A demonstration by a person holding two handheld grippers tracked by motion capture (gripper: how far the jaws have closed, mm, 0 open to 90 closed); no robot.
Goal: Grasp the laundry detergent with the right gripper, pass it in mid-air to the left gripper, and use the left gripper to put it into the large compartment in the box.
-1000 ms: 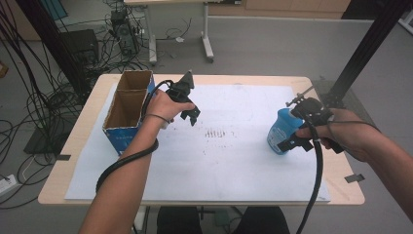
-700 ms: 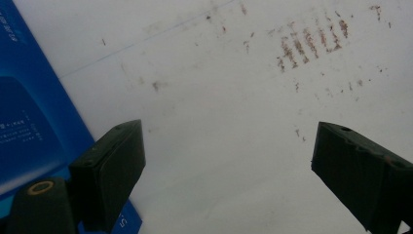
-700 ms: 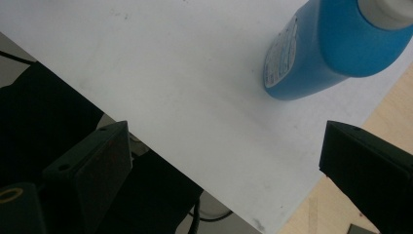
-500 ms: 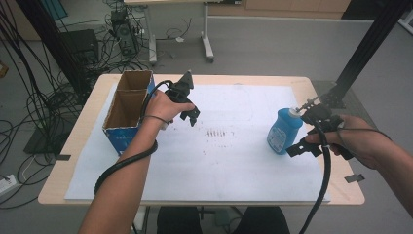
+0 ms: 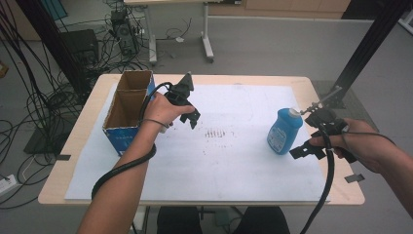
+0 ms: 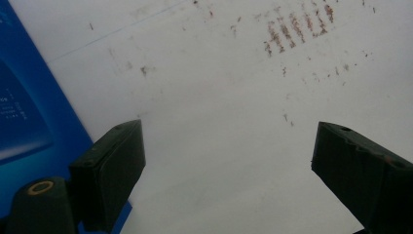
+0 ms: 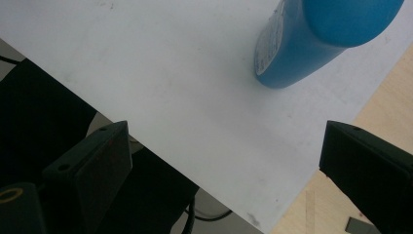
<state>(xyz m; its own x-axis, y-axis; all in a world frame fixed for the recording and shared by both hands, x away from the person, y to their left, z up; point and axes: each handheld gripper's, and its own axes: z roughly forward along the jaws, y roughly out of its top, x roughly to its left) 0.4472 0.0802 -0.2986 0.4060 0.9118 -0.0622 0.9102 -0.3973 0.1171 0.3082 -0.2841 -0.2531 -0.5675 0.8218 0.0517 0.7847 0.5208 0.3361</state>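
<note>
White paper (image 5: 234, 161) covers the wooden table (image 5: 341, 195); both claws (image 5: 191, 117) (image 5: 307, 148) gape, empty.

I am seeing a blue plastic bottle (image 5: 284, 131) with a white cap, a blue-sided brown cardboard box (image 5: 125, 111), and black tongs (image 5: 194, 117) over rust-speckled white paper (image 5: 234, 161).

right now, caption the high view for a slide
Blue bottle stands upright beside the open right gripper; left gripper hovers near the cardboard box.

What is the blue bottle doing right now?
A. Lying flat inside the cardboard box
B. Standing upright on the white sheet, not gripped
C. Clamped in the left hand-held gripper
B: the blue bottle stands on the white sheet, beside the open right hand-held gripper.
</note>
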